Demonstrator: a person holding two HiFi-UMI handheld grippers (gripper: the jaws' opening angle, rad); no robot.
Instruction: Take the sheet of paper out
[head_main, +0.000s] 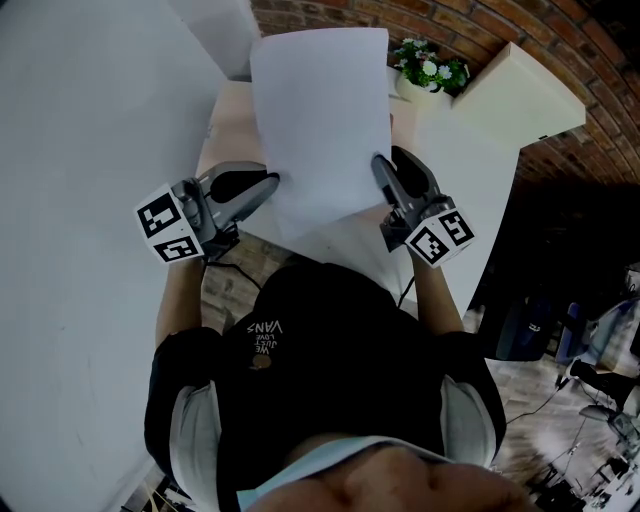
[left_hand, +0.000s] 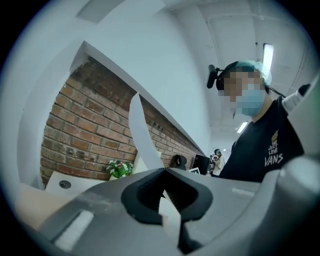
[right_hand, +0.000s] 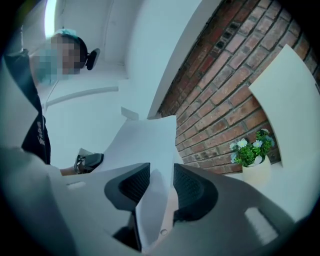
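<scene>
The left gripper is clenched on the sheet of paper, gripped at the sheet's eight o'clock edge. The sheet is held up above the table. At its four o'clock edge the right gripper is released, with the sheet loose between spread jaws. A potted plant is seen at one o'clock.
</scene>
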